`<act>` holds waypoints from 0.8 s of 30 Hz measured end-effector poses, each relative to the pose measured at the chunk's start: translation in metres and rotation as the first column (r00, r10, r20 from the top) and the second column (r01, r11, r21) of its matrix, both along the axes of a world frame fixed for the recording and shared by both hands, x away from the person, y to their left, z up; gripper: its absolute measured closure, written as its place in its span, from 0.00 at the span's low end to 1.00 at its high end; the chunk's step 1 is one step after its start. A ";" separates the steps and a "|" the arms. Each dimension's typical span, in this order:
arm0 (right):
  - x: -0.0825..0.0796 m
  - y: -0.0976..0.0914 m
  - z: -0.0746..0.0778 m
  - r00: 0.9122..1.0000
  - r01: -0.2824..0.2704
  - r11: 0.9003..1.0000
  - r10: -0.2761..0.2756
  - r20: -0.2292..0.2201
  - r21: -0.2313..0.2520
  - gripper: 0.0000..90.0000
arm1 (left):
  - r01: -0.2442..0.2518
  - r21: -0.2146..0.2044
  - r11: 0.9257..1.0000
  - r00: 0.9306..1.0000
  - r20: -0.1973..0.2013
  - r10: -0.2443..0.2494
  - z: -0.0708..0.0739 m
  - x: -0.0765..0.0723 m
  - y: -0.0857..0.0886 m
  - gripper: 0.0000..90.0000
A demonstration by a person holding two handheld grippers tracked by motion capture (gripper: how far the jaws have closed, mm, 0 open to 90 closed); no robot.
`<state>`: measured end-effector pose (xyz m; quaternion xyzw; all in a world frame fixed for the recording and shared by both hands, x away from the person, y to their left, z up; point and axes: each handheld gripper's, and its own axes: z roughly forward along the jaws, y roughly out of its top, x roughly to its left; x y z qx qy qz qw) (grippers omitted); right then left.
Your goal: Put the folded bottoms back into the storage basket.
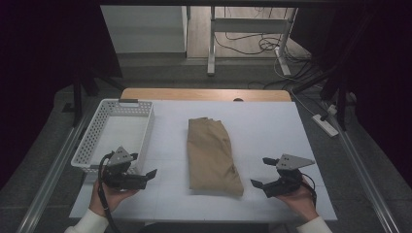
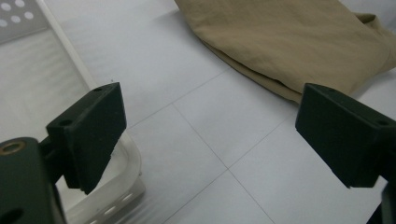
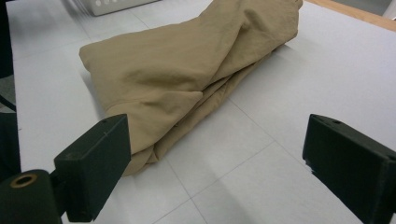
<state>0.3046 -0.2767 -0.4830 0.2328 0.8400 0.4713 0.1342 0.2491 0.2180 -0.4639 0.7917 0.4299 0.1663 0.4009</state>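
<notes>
Folded tan cloth lies lengthwise at the middle of the white table, running from mid-table toward the near edge. White perforated basket sits at the left edge. Left gripper, hand-held beside the basket's near corner, has its jaws spread apart and empty. Right gripper, near the near-right corner, likewise gapes wide, just beside the cloth without touching it.

Cloth: tan — plain
Basket: white, dotted with holes
Table: white — faint grid lines
Jaws: black
</notes>
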 end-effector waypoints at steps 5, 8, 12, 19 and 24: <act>-0.003 -0.002 0.002 1.000 -0.004 1.000 0.004 -0.003 0.009 0.09 | -0.004 -0.011 1.000 1.000 0.009 0.005 0.001 0.000 0.003 0.10; -0.006 -0.005 0.004 1.000 -0.002 1.000 0.002 0.004 0.012 0.09 | -0.007 -0.015 1.000 1.000 0.015 0.007 0.002 0.002 0.004 0.10; -0.005 -0.004 0.004 1.000 -0.002 1.000 0.002 0.004 0.023 0.09 | -0.009 -0.016 1.000 1.000 0.022 0.009 0.002 0.000 0.005 0.11; -0.005 0.001 0.005 1.000 -0.023 1.000 0.023 0.000 0.013 0.09 | -0.007 -0.019 1.000 1.000 0.025 0.008 0.002 0.001 0.008 0.11; -0.010 0.006 0.009 0.999 -0.031 0.999 0.031 0.013 0.015 0.09 | 0.000 -0.019 1.000 1.000 0.024 0.000 0.001 0.004 0.008 0.11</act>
